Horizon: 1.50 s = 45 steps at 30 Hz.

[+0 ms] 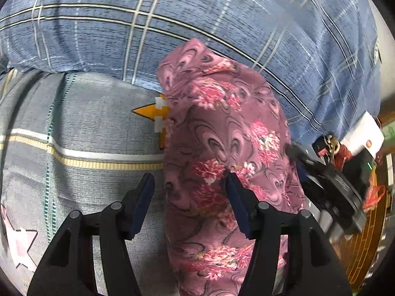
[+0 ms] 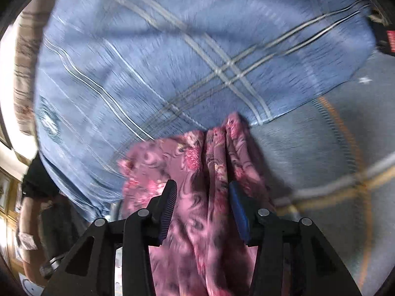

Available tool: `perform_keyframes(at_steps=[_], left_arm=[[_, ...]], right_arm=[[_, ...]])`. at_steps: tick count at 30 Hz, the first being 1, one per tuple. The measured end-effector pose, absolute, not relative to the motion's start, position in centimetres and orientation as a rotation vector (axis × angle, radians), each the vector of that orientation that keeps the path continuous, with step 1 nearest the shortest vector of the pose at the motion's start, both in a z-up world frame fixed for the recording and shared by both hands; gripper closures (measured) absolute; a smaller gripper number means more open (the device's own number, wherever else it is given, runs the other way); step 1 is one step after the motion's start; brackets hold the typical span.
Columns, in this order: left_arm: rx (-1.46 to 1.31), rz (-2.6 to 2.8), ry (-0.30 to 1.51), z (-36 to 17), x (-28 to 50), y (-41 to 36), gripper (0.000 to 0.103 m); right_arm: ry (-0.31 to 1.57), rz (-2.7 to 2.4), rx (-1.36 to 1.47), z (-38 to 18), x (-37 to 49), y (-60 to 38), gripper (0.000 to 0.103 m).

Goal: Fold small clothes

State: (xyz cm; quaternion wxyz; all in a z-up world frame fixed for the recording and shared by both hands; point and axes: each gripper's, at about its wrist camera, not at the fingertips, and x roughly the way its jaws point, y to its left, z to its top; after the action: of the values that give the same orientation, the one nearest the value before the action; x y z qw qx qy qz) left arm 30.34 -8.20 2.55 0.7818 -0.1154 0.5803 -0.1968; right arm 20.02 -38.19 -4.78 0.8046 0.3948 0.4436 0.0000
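Pink floral garment (image 1: 222, 153) on grey bed sheet (image 1: 93, 113), left gripper (image 1: 188, 187) and right gripper (image 2: 202, 192) jaws apart, unclamped.

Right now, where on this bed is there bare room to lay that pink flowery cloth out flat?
The grey sheet left of the pink floral garment lies bare, bordered by the blue plaid quilt behind. To the right it is crowded: the other tool and clutter at the bed's edge.
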Motion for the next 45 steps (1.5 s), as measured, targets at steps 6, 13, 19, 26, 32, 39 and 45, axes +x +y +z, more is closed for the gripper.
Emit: perform_keyframes(at_steps=[6, 13, 19, 26, 32, 39, 45], left_arm=[[-0.29, -0.471, 1.222, 3.1, 29.9, -8.4, 0.044], [-0.209, -0.422, 1.259, 0.9, 28.9, -9.7, 0.042], [-0.234, -0.461, 1.24, 1.7, 25.5, -9.0, 0.042], [-0.121, -0.426, 1.253, 0.3, 21.7, -11.6, 0.039], [-0.074, -0.385, 1.254, 0.0, 20.7, -13.5, 0.039], [-0.059, -0.383, 1.252, -0.1, 19.4, -13.5, 0.038], [-0.052, -0.39, 1.258, 0.3, 19.8, -12.7, 0.038]], right_arm=[[0.797, 0.036, 0.581, 0.3, 20.1, -35.7, 0.095], [0.953, -0.125, 0.694, -3.6, 20.1, -39.6, 0.092], [0.813, 0.048, 0.783, -1.0, 12.4, -39.8, 0.067], [0.801, 0.025, 0.685, -1.0, 7.3, -38.5, 0.061], [0.953, 0.004, 0.555, -2.8, 7.3, -36.5, 0.073], [0.78, -0.015, 0.621, -0.4, 4.7, -38.2, 0.102], [0.93, -0.107, 0.583, -3.3, 4.8, -38.1, 0.095]])
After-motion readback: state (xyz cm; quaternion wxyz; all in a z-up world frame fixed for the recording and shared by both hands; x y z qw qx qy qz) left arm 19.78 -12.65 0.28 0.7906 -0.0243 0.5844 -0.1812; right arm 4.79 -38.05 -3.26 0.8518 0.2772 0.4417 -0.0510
